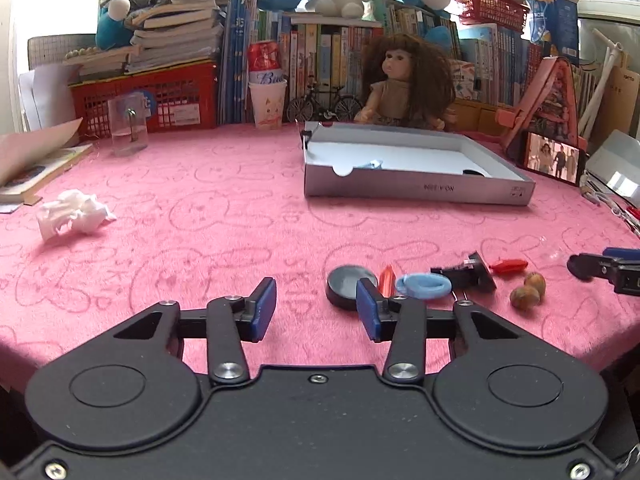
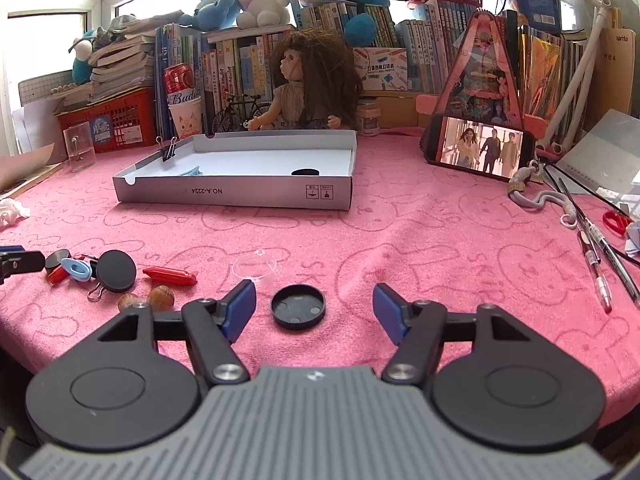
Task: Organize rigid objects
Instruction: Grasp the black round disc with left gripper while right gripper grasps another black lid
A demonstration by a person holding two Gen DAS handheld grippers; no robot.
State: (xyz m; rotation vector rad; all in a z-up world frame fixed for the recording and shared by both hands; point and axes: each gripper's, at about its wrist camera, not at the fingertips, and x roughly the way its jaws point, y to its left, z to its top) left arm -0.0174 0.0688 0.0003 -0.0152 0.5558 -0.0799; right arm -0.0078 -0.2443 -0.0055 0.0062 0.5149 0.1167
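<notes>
From the left wrist, the left gripper [image 1: 316, 308] is seen partly open and empty over the pink bench [image 1: 200, 208]. A black disc [image 1: 351, 288] lies at about one o'clock, touching or just behind the right finger. Its far edge is covered.

From the right wrist, the right gripper [image 2: 314, 314] is held wide around a black cap [image 2: 298, 306], not yet pinched. Closing on it, then carrying it to the box [image 2: 240, 194] at eleven o'clock, seems called for. What lies inside the box is barely made out.
</notes>
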